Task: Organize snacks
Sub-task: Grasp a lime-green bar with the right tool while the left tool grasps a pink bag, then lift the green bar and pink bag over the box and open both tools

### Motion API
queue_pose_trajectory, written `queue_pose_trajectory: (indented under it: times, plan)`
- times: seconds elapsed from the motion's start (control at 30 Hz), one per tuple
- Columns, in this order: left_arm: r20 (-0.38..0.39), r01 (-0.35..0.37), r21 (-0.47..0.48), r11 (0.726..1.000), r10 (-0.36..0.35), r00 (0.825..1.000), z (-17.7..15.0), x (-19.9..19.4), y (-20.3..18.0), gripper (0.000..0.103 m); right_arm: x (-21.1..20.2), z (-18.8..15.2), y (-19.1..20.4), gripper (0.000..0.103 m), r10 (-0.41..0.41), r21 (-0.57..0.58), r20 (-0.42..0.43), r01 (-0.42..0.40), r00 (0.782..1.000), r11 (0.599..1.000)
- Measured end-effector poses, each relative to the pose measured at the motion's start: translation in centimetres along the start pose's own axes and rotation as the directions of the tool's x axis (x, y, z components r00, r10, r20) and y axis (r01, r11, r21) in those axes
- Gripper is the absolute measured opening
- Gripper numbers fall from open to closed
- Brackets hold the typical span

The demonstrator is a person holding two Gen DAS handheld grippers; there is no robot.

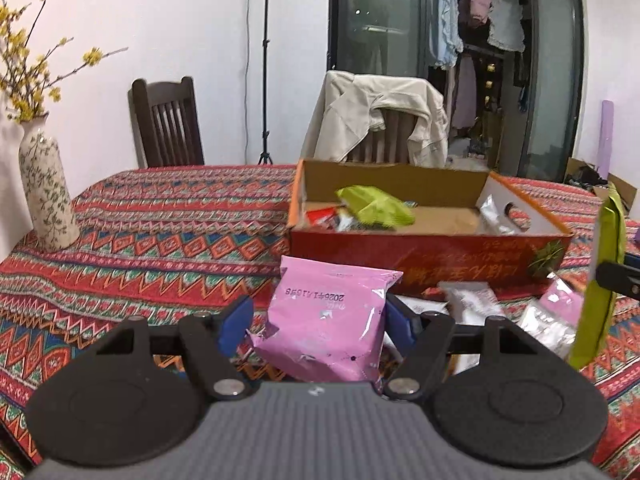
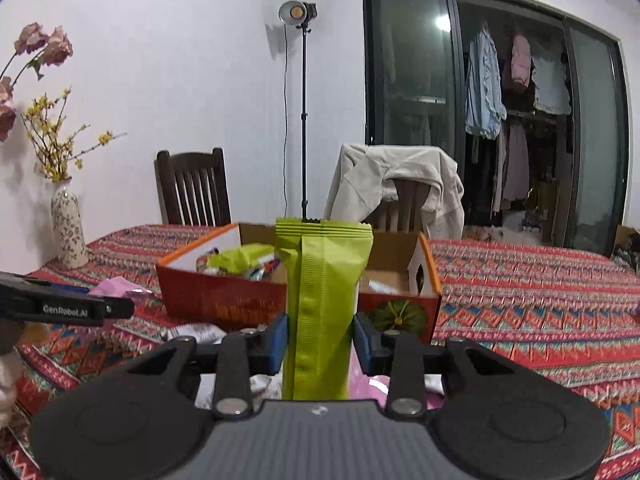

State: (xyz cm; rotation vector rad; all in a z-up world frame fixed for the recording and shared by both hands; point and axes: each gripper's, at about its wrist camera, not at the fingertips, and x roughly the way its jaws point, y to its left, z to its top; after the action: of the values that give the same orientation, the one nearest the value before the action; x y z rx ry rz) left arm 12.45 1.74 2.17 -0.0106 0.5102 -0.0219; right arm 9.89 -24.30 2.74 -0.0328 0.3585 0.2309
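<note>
A pink snack packet (image 1: 328,320) sits between the blue pads of my left gripper (image 1: 320,312), which is shut on it just above the patterned tablecloth. My right gripper (image 2: 320,332) is shut on a tall green snack packet (image 2: 324,300) held upright; the same packet (image 1: 604,280) shows at the right edge of the left wrist view. Just beyond both stands an open red and orange cardboard box (image 1: 428,256) (image 2: 224,300). It holds a green packet (image 1: 376,204) and other snacks. In the right wrist view my left gripper's black finger (image 2: 68,308) reaches in from the left.
Several loose white and pink packets (image 1: 472,304) lie on the cloth in front of the box. A flowered vase (image 1: 44,188) stands at the table's far left. Behind the table are a dark wooden chair (image 1: 168,124), a chair draped with a beige jacket (image 1: 380,120) and a light stand (image 2: 304,120).
</note>
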Motion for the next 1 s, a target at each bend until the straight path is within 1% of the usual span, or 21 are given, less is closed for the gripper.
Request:
queue_pose_trajectory:
  times: [0.23, 0.5, 0.8, 1.0]
  plan:
    - [0.044, 0.030, 0.012, 0.999, -0.031, 0.999, 1.9, -1.0, -2.0, 0.071, -0.3, 2.3, -0.4, 0.034, -0.005, 0.012, 0.045, 0.004, 0.999, 1.000]
    - [0.065, 0.047, 0.002, 0.999, -0.047, 0.997, 4.6, -0.4, -3.9, 0.071, 0.8, 5.2, -0.8, 0.034, -0.023, 0.016, 0.074, 0.022, 0.997, 1.000]
    - [0.067, 0.028, -0.020, 0.999, -0.027, 0.997, 7.7, 2.6, -5.0, 0.071, 4.1, 8.7, -1.9, 0.034, -0.073, 0.023, 0.091, 0.071, 0.993, 0.997]
    - [0.077, 0.007, -0.031, 0.999, -0.005, 0.997, 9.4, 5.4, -5.8, 0.071, 7.9, 10.2, -2.5, 0.034, -0.108, 0.020, 0.069, 0.107, 0.992, 0.994]
